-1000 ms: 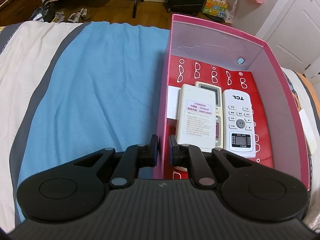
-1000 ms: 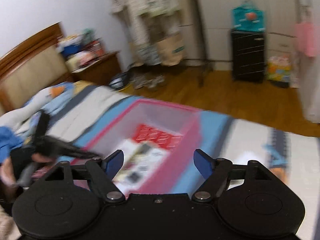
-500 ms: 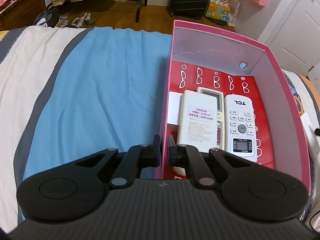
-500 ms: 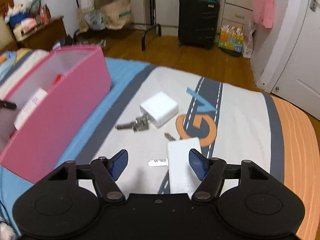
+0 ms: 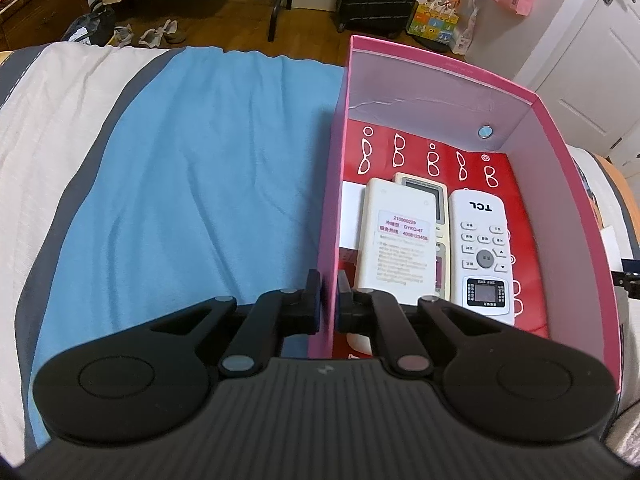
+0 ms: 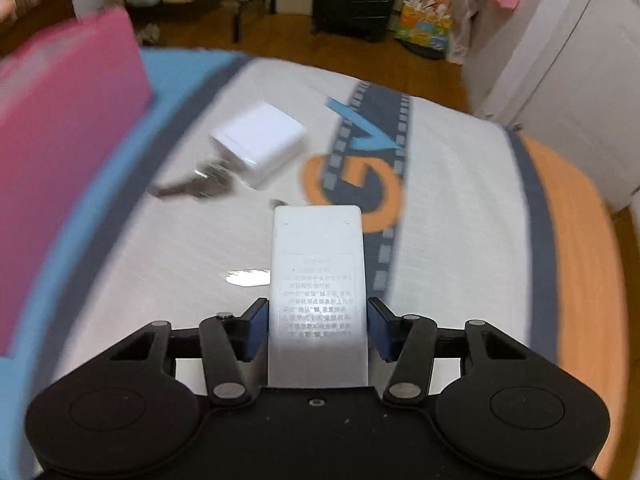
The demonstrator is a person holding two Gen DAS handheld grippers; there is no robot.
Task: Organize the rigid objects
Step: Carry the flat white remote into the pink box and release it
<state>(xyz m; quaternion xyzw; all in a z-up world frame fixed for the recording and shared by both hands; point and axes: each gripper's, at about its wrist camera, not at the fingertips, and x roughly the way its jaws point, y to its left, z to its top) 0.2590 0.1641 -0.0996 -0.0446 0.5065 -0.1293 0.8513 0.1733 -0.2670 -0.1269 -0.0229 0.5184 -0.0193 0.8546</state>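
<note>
Remote (image 6: 318,280) lies face down on the bed (image 6: 460,208), lengthwise between the fingers of the right claw (image 6: 318,330), to the right of the pink box (image 6: 60,152); the jaws are closing on it from both long sides, and a thin gap seems to remain at each pad, so I judge it not yet gripped. To do this step well, keep the claw centred so both pads meet the edges together; a lopsided close would likely skid the smooth shell across the soft cover. Grip low on the sides, since the back looks slightly rounded and could squirt upward; lift straight before swinging toward the box.

Left claw (image 5: 329,304) is pinched together on the box wall (image 5: 332,200), one pad outside and one inside, holding the box steady; that hold matters, as light cardboard on bedding would likely slide when something is dropped in. Inside, three remotes (image 5: 400,240) already lie side by side and partly stacked; the free floor is along the right wall, so the new one probably fits best there, laid flat and parallel.

A white charger (image 6: 260,140) and keys (image 6: 196,186) lie beyond on the bed, near each other; they look like later picks.
</note>
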